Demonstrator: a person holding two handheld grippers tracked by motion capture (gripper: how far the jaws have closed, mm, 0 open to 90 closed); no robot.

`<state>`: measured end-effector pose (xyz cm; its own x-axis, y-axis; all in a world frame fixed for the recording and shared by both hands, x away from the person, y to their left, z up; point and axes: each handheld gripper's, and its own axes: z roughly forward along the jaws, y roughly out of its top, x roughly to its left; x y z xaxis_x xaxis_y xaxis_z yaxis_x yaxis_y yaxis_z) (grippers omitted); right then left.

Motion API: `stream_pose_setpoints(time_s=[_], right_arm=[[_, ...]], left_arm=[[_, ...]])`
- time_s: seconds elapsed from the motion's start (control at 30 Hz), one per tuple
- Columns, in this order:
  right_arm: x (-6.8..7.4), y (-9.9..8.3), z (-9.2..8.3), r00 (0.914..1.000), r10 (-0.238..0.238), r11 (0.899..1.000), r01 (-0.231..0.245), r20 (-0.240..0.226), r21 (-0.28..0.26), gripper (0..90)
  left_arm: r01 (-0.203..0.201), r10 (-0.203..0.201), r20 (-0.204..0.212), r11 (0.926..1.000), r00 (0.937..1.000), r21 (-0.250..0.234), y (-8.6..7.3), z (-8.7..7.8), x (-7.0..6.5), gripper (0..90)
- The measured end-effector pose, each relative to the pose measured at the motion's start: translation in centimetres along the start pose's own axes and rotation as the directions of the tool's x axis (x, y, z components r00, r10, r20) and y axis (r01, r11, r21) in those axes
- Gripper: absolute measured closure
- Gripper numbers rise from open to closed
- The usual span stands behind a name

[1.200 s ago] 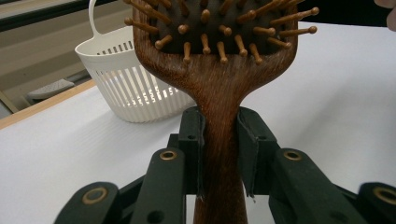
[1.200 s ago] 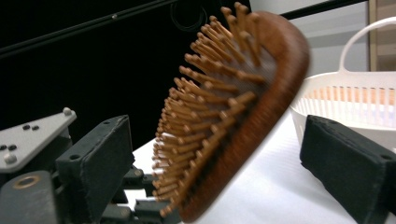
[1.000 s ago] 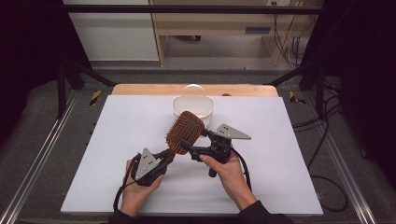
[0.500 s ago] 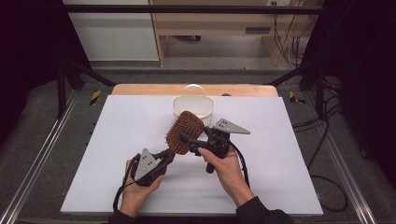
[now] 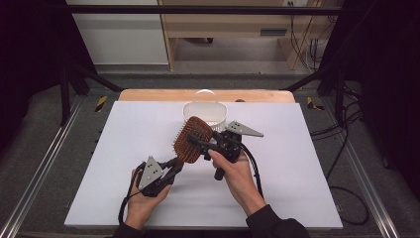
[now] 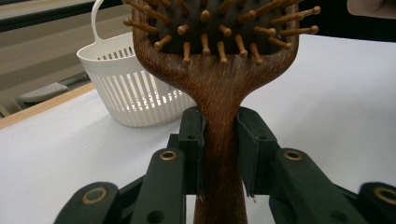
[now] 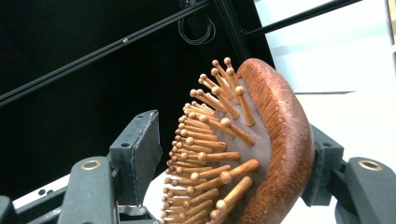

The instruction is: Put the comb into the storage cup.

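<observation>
**Inspector:** State the position of the wooden hairbrush (image 5: 192,140).

**Assessor:** It is held off the worktop (image 5: 124,129), above the middle of the sheet, just short of the white slatted basket (image 5: 204,113) that stands by the far edge. The handle slopes down toward the near-left, the head up toward the basket.

**Inspector:** Left claw (image 6: 219,140)?

**Assessor:** Closed narrow on the handle just below the head. In the left gripper view both pads press the wood squarely from either side.

**Inspector:** Right claw (image 5: 190,140)?

**Assessor:** Set around the head. In the right gripper view one pad bears on the smooth rounded back; the other pad (image 7: 138,151) stands on the pin side, close to the pin tips. Whether it touches them I cannot tell, so I cannot tell whether it is gripping or merely straddling.

**Inspector:** Handling judgement?

**Assessor:** Solid wood, so stiff and likely moderate in weight, head-heavy. The polished back looks slick and curved; a pad may slide off it. The pins (image 7: 205,154) sit in a cushioned bed and would probably flex or bend under pressure, giving an unsteady hold.

**Inspector:** Recommended hold?

**Assessor:** The neck or handle, flat-sided and firm, as the left claw has it. If the head must be taken, grip across its wooden rim, not the pins.
</observation>
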<state>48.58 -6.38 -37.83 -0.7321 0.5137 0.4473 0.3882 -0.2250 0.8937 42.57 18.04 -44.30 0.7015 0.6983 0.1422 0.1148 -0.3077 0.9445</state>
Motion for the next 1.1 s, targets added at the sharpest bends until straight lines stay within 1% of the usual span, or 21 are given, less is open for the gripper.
stream_pose_setpoints(time_s=[0.1, 0.27, 0.4, 0.57, 0.7, 0.83, 0.9, 0.93, 1.1], right_arm=[[0.1, 0.0, 0.1, 1.0, 0.005, 1.0, -0.005, -0.003, -0.002, 34.2], [0.3, 0.2, 0.2, 0.9999, 0.014, 1.0, -0.015, -0.005, -0.003, 35.0], [0.4, 0.4, 0.3, 0.9999, 0.016, 1.0, -0.016, -0.006, -0.001, 39.8], [0.3, 0.3, 0.6, 0.9995, 0.029, 1.0, -0.029, -0.009, -0.003, 41.5], [0.4, 0.4, 0.8, 0.9992, 0.036, 0.999, -0.036, -0.015, -0.004, 44.7], [0.6, 0.4, 0.8, 0.9995, 0.032, 0.999, -0.032, -0.006, 0.002, 47.7], [0.7, 0.5, 0.9, 0.9994, 0.034, 0.999, -0.034, -0.01, 0.006, 48.9], [0.8, 0.5, 0.9, 0.9997, 0.025, 1.0, -0.025, -0.002, 0.007, 49.5], [1.1, 0.7, 1.2, 0.9995, 0.032, 0.999, -0.032, 0.007, 0.016, 51.2]], left_arm=[[0.002, -0.002, 0.0, 1.0, 1.0, -0.003, 0.0, -0.1, 0.0, 72.6], [-0.007, 0.007, -0.002, 0.9999, 1.0, -0.009, 0.1, -0.2, -0.1, 72.6], [-0.003, 0.003, -0.009, 0.9999, 1.0, -0.012, 0.1, -0.2, 0.0, 72.6], [-0.005, 0.005, -0.015, 0.9999, 0.9999, -0.012, 0.1, -0.2, 0.0, 72.6], [-0.003, 0.002, -0.019, 0.9999, 0.9998, -0.013, 0.1, -0.3, 0.1, 72.6], [0.002, -0.002, -0.023, 1.0, 0.9997, -0.008, 0.0, -0.2, 0.1, 72.6], [0.01, -0.01, -0.024, 0.9999, 0.9997, -0.008, 0.0, -0.2, 0.2, 72.6], [0.012, -0.012, -0.023, 0.9999, 0.9997, -0.007, 0.0, -0.1, 0.2, 72.6], [0.023, -0.023, -0.028, 0.9997, 0.9993, -0.012, -0.1, -0.1, 0.3, 72.5]])
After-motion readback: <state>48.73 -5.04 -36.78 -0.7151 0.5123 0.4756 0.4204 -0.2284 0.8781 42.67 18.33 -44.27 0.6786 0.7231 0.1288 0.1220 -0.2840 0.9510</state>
